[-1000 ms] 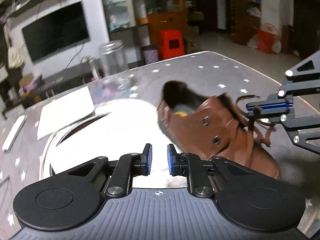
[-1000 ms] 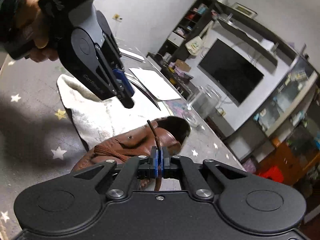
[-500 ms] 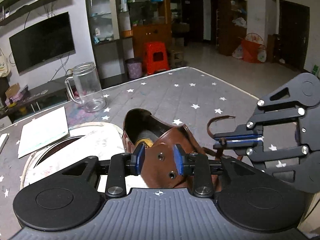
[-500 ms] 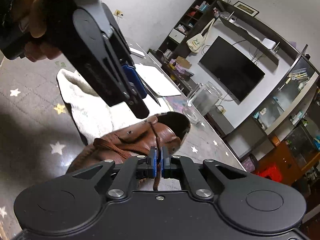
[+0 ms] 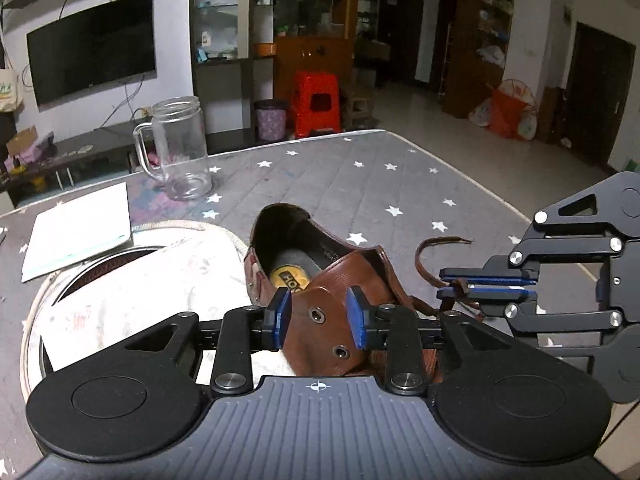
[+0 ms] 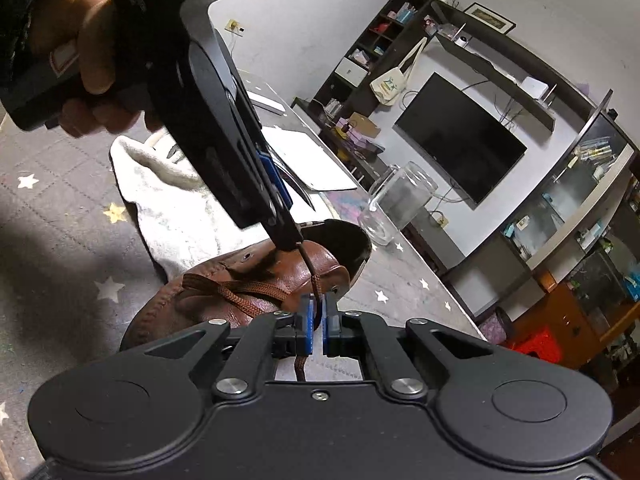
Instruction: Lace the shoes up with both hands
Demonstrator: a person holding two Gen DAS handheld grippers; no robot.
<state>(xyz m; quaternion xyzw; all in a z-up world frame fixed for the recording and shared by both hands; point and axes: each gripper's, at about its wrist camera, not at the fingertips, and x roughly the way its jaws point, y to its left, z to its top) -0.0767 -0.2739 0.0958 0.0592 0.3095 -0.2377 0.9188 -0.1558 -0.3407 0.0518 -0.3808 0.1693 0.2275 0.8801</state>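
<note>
Left wrist view has the left hand-held gripper (image 5: 319, 319) at lower centre, its blue pads spread on either side of the eyelet flap of the brown shoe (image 5: 320, 280), which lies on the star-patterned desk (image 5: 360, 176) beside a white cloth (image 5: 160, 280). At the right of that frame, the right hand-held gripper (image 5: 448, 286) is pressed together on the brown lace (image 5: 430, 256). Right wrist view shows the lace (image 6: 314, 280) pinched between its pads at lower centre, and a hand (image 6: 80, 48) at upper left grips the other tool.
</note>
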